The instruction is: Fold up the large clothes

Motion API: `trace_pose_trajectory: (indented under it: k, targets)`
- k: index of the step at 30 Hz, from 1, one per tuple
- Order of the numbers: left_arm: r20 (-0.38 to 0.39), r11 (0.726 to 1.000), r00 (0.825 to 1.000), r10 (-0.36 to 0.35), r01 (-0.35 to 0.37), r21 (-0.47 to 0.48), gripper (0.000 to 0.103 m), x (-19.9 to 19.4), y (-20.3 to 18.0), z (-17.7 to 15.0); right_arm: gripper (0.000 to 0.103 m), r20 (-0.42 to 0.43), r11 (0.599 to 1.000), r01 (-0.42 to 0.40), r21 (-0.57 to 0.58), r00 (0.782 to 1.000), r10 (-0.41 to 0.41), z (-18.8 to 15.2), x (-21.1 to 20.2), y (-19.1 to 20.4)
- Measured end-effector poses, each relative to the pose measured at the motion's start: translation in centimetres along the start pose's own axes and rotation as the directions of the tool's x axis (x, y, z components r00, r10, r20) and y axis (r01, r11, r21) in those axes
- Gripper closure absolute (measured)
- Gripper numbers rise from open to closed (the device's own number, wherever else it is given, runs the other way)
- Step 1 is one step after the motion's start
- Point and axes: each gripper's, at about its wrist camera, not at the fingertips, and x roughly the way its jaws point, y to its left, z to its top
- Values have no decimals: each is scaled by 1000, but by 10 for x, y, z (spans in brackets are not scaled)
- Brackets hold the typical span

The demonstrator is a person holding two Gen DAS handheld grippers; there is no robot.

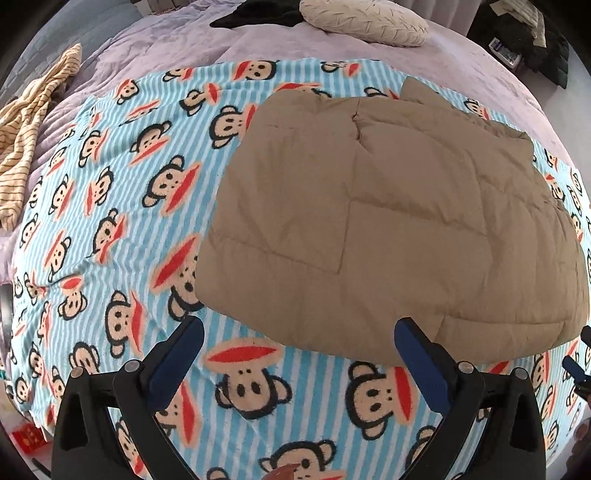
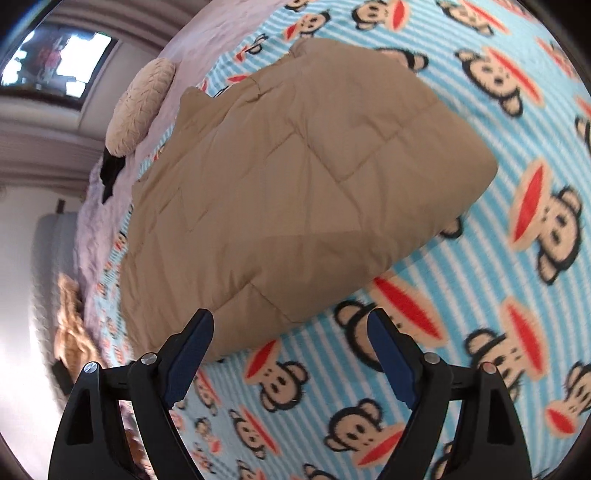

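Garment: a tan quilted jacket [image 1: 399, 221] lies on the monkey-print blanket [image 1: 110, 206], on top of a bed with a lilac cover [image 1: 258, 40].
Shape now: it is already a compact, thick rectangle, with rounded folded edges toward both cameras; no sleeve hangs out that I can see.
Left gripper [image 1: 299, 332]: jaws spread wide, holding nothing, above the blanket just beside the near edge of the jacket.
Right gripper [image 2: 291, 325]: jaws also spread, empty, near the jacket corner; this view is a little blurred.
Done: the main folds seem finished, judging from the neat packet.
Left: maybe one more fold in half or some smoothing; a small flap [image 1: 417, 90] stands up at the far edge.
Other things: a round cream pillow [image 1: 365, 20], a striped yellow cloth [image 1: 33, 122], well apart from the jacket.
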Motion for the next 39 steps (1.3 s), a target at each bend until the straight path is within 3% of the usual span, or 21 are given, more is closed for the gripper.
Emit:
trace_pose_trajectory:
  k: [1, 4, 9, 11, 14, 17, 25, 32, 39]
  targets:
    - [-4, 1000, 1000, -3, 3, -6, 0, 2, 1, -1, 15, -2, 1000, -16, 18, 1000, 16, 0, 2, -2]
    - [-21, 1000, 1000, -2, 1, -27, 0, 6, 3, -4, 0, 8, 997, -48, 67, 999, 48, 1, 8, -9]
    - [-39, 998, 999, -4, 2, -61, 0, 16, 10, -10, 0, 27, 980, -91, 175, 996, 87, 7, 16, -25]
    - [-53, 996, 998, -31, 26, -81, 0, 20, 14, -12, 0, 13, 975, -99, 201, 995, 98, 10, 19, -30]
    - [-62, 984, 990, -127, 118, -130, 0, 24, 21, -15, 0, -29, 965, -118, 236, 991, 128, 12, 26, -38]
    - [-51, 957, 973, -225, 211, -197, 0, 27, 30, -20, 0, -56, 960, -132, 247, 987, 150, 12, 34, -43]
    - [-17, 874, 921, -388, 362, -323, 0, 46, 51, -19, 0, -63, 939, -212, 270, 970, 236, 13, 47, -47]
    - [10, 810, 882, -470, 436, -392, 0, 74, 61, -12, 0, -48, 924, -272, 268, 954, 295, 24, 56, -48]
    - [46, 771, 872, -487, 453, -447, 0, 100, 52, 2, 0, 9, 899, -334, 283, 938, 346, 35, 76, -49]
